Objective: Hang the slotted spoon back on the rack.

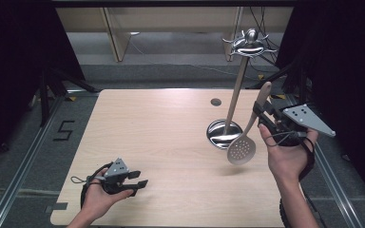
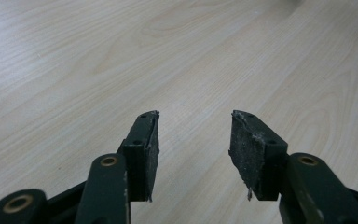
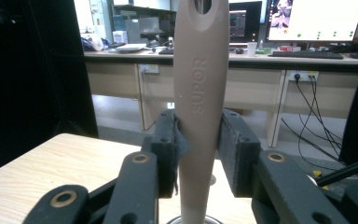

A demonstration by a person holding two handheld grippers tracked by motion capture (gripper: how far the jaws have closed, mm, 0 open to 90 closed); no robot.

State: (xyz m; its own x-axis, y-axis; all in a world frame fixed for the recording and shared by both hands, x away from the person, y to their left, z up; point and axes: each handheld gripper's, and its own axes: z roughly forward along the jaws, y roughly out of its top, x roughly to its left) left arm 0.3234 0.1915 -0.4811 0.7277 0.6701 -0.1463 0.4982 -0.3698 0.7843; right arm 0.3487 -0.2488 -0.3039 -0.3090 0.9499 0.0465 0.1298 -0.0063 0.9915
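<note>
The right gripper [image 1: 261,114] has its fingers [image 3: 168,140] clamped on the beige handle of a slotted spoon [image 1: 247,135], held in the air above the right side of the table [image 1: 161,137]. The spoon's long axis runs steeply, handle tip up and away, its round perforated metal bowl hanging low toward the person, just beside the utensil stand [image 1: 235,90] and its shiny round base. The left gripper [image 1: 135,180] rests low over the table's near left, fingers [image 2: 144,149] spread wide with nothing between them.

Right tongs [image 1: 261,113] clamped on slotted spoon [image 1: 242,149] handle, lifted beside steel rack [image 1: 224,133], left tongs [image 1: 140,178] parted, low over desk [image 1: 161,137]
</note>
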